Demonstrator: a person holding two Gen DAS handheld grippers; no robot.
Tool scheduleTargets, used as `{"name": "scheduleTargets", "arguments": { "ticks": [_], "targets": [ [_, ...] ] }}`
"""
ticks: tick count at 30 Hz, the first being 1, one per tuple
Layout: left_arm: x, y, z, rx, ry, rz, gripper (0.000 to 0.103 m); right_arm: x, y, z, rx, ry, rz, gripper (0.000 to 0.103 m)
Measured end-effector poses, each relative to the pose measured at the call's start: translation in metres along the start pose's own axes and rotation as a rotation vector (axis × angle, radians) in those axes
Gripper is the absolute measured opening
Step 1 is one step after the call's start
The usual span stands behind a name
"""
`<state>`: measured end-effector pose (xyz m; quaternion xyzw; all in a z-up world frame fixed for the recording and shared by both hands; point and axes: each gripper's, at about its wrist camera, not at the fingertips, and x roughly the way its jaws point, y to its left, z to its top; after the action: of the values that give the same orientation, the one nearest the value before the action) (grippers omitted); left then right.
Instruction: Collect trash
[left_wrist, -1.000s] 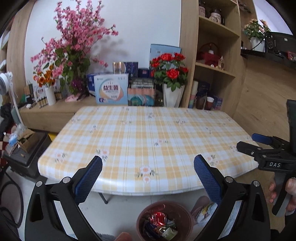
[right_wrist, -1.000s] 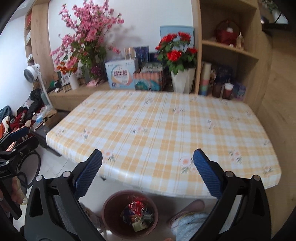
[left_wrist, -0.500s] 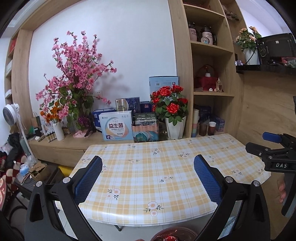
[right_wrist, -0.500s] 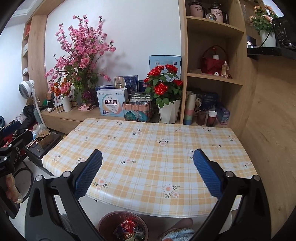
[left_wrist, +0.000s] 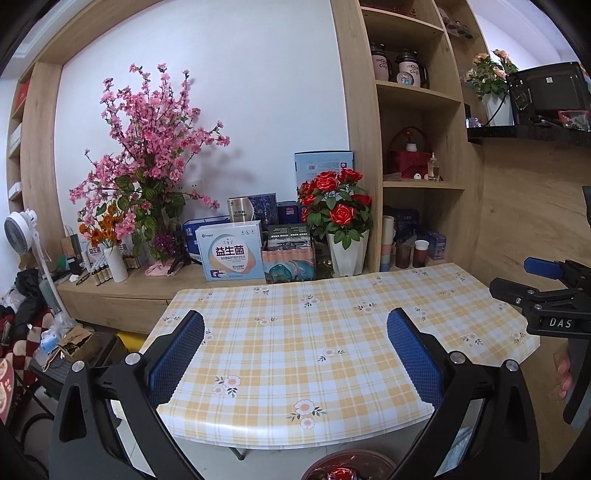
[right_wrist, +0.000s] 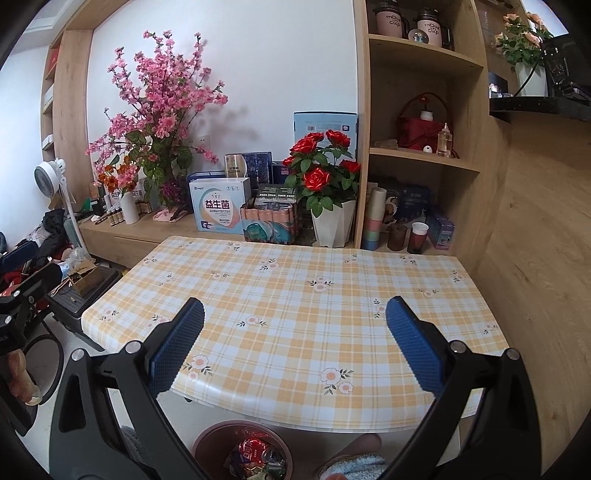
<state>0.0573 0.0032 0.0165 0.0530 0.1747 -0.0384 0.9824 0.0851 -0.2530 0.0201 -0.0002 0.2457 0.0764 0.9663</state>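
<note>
Trash (right_wrist: 255, 463) sits in a brown bin (right_wrist: 207, 448) on the floor under the table's near edge, at 6 o'clock in the right wrist view; a red can shows on top of the wrappers. In the left wrist view only the bin's rim and a red scrap peek in at 6 o'clock. The table (right_wrist: 295, 295), covered in a yellow plaid cloth, carries no loose litter that can be seen. The left claw (left_wrist: 295, 360) is spread wide and holds nothing; the right claw (right_wrist: 295, 360) is likewise spread wide and holds nothing. Both hover level above the near edge, facing the shelf at 12 o'clock. Collecting looks finished, or nearly so. The next move calls for a scan of table and floor for stray pieces; if none appear, both claws can rest.
</note>
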Motion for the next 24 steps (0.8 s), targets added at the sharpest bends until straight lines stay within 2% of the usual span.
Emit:
{"name": "scheduleTargets", "arguments": {
  "ticks": [24],
  "targets": [
    [0.0011, -0.0009, -0.0038, 0.0, 0.011, -0.01, 0.097, -0.0012, -0.0026, -0.0007, -0.001, -0.002, -0.004, 0.097]
  ]
}}
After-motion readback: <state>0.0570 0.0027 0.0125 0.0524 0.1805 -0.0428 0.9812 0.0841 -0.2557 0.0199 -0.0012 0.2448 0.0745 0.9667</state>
